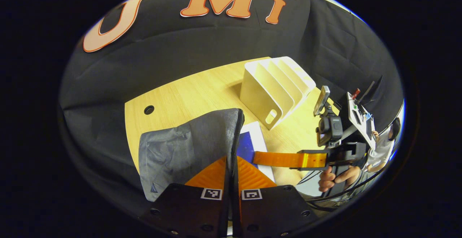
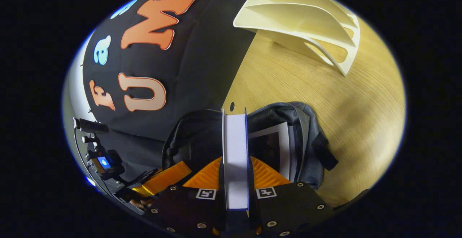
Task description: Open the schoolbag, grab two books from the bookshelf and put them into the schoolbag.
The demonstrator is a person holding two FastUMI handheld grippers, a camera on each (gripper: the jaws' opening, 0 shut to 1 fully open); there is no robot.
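Observation:
The grey schoolbag [image 1: 180, 148] lies on the wooden table. My left gripper [image 1: 231, 167] is shut on the zipped edge of its flap and holds it up. A blue-covered book [image 1: 252, 140] stands just right of the flap, gripped by my right gripper [image 1: 258, 158], which reaches in from the right. In the right gripper view, my right gripper [image 2: 235, 169] is shut on this book [image 2: 235, 140], edge-on with its white pages showing, over the open schoolbag [image 2: 306, 129]. Another book [image 2: 274, 148] lies inside the bag. My left gripper [image 2: 169, 176] shows at the lower left.
The white bookshelf [image 1: 274, 90] stands behind the bag on the table [image 1: 187, 93], its slots empty; it is also in the right gripper view [image 2: 306, 18]. A hand [image 1: 334, 180] holds the right gripper. A cable hole [image 1: 148, 109] is in the tabletop.

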